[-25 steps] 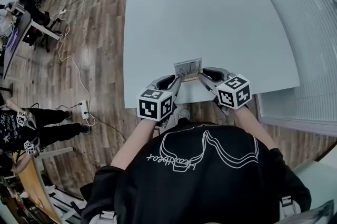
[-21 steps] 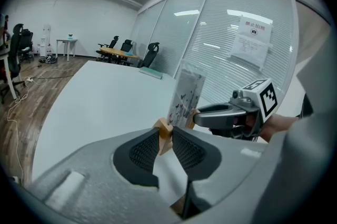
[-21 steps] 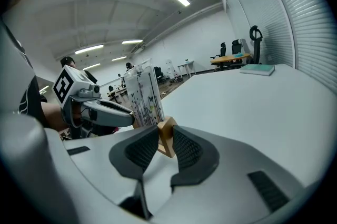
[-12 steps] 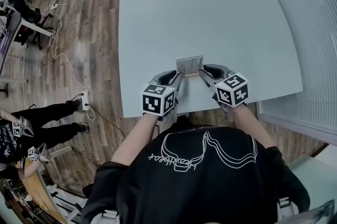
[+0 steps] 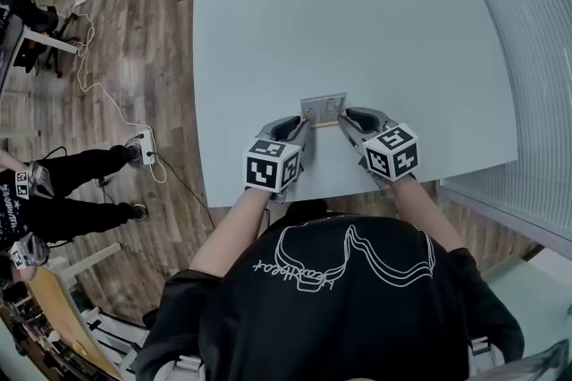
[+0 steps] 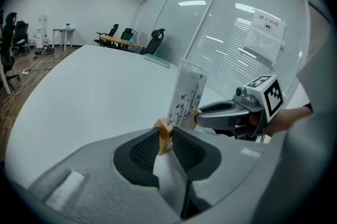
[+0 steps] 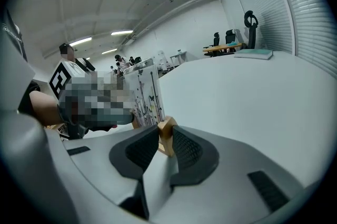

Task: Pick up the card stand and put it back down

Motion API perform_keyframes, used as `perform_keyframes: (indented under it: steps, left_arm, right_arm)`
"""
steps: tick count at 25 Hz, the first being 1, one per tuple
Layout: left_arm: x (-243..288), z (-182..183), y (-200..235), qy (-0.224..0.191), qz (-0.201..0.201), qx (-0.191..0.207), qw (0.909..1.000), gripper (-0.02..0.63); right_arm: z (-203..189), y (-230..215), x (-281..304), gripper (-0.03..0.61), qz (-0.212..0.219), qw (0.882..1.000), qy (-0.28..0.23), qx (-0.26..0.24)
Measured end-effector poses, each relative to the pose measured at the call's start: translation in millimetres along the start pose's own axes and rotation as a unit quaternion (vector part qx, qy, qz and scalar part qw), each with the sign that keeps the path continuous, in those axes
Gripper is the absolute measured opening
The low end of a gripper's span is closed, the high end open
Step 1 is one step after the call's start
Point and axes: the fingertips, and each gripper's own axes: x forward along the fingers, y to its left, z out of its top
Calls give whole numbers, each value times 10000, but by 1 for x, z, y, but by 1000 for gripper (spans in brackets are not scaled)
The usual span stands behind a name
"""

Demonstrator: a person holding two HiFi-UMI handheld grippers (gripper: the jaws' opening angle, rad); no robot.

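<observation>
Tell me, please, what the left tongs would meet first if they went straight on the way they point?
The left tongs clamp the small wooden base of the clear upright card stand; straight beyond it come, probably, the right tongs gripping the other end.

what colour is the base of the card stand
Light tan wood; the card stand base shows best in the left gripper view.

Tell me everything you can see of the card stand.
The card stand is a slim light-wood base bar carrying an upright clear sheet with a card printed in small dark marks. It stands near the person's edge of the white table. The left tool clamps the bar's left end, the right tool its right end. Whether the base rests on the table cannot be told.
</observation>
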Motion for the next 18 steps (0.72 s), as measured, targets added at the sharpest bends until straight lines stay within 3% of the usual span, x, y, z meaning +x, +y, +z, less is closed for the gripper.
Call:
perform_keyframes:
  steps: [13,18]
  left_arm:
    - [-2,7,1,-214,-37,187,9996,84]
    - [-3,2,6,-307,23,37,9995,98]
  right_arm:
    - [7,0,-1,92,-102,9994,-276,180]
    - [9,-4,-8,115,-201,9972,-591,405]
